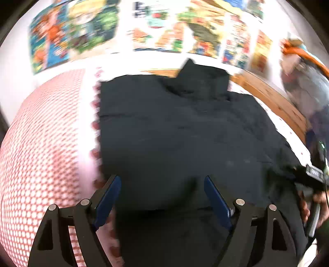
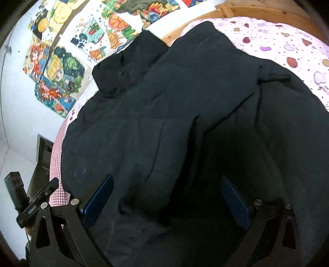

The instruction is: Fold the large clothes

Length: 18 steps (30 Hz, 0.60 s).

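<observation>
Right, I have a dark jacket (image 1: 185, 133) spread flat on the bed (image 1: 41, 143), and it fills the middle of both of my wrist views. In the left wrist view its collar (image 1: 197, 80) points toward 12 o'clock, close to the wooden bed frame (image 1: 267, 92), and the hem comes down to 6 o'clock between my fingers. The left gripper (image 1: 162, 197) hangs over that near hem with its blue pads spread wide, nothing caught between them. The picture is motion-blurred, so I cannot tell whether the pads touch the cloth. At 9 o'clock lies the red-and-white checked sheet (image 1: 37, 164). At 3 o'clock I can see the other handheld tool at the jacket's edge, with a bit of the person's hand behind it.

In the right wrist view the jacket (image 2: 174, 123) runs from 6 o'clock up toward 11 o'clock, where the collar (image 2: 123, 67) stands with a snap button showing. One sleeve (image 2: 205, 92) is laid across the body on a slant, its cuff end near the middle of the frame. The right gripper (image 2: 168, 197) also has its fingers wide apart and holds nothing; the dark cloth lies just under and between them. A white sheet with fruit prints (image 2: 287, 45) shows at 2 o'clock, and the wooden frame (image 2: 257, 12) at 1 o'clock. Bright drawings (image 2: 61, 67) cover the wall at 10 o'clock. The left tool's camera sits at 8 o'clock.
</observation>
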Motion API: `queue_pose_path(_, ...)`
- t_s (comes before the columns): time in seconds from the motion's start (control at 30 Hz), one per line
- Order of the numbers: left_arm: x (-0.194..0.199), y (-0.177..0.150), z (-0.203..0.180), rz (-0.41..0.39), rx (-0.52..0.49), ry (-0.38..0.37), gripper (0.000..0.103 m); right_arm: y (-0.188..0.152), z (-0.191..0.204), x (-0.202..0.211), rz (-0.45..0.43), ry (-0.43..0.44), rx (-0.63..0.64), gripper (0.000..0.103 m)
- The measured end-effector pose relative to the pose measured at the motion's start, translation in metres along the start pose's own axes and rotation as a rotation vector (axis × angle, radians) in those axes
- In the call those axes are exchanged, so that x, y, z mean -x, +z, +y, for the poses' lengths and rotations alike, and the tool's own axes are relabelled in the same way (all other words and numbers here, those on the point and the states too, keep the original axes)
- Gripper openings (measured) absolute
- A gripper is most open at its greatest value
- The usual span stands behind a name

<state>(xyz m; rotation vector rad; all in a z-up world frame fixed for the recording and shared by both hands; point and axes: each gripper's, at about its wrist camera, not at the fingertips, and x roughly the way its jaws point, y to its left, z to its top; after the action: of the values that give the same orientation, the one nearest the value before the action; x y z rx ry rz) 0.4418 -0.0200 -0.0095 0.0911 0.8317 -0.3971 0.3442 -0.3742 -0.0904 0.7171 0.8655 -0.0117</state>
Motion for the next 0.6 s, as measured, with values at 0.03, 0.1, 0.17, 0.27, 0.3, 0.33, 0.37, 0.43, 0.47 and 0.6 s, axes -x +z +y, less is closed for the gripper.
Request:
queue_pose_path(0.03,0.001,-0.002,0.011,-0.001,0.034,0.007,0.082,-0.001,0.005,-0.001,0.008,0.003,0.009,0.084)
queue_pose_path(0.1,0.001,-0.004,0.025,-0.002,0.082,0.013,0.083,-0.002,0.007,-0.002,0.019,-0.010,0.013,0.062)
queue_pose_path(0.17,0.001,-0.005,0.035,0.000,0.128,0.024,0.083,-0.003,0.009,-0.001,0.014,-0.042,0.017,0.043)
queue_pose_path(0.27,0.001,-0.003,0.047,0.003,0.173,0.027,0.083,0.001,0.011,0.014,-0.025,-0.053,0.041,0.007)
queue_pose_path(0.3,0.001,-0.001,0.049,-0.001,0.178,0.030,0.083,0.005,0.014,0.019,-0.040,-0.036,0.050,0.006)
queue_pose_path(0.33,0.002,0.001,0.050,-0.008,0.179,0.034,0.083,0.008,0.017,0.026,-0.061,-0.026,0.065,0.005)
queue_pose_path(0.37,0.003,0.003,0.050,-0.018,0.176,0.040,0.083,0.014,0.027,0.038,-0.108,-0.040,0.110,0.005)
queue_pose_path(0.43,0.003,0.007,0.049,-0.033,0.169,0.046,0.083,0.026,0.041,0.060,-0.211,-0.092,0.185,0.005)
queue_pose_path(0.47,0.002,0.010,0.048,-0.038,0.164,0.047,0.083,0.033,0.045,0.069,-0.260,-0.113,0.204,0.005)
queue_pose_path(0.6,-0.008,0.023,0.038,-0.041,0.139,0.068,0.083,0.064,0.044,0.086,-0.360,-0.210,0.214,0.005)
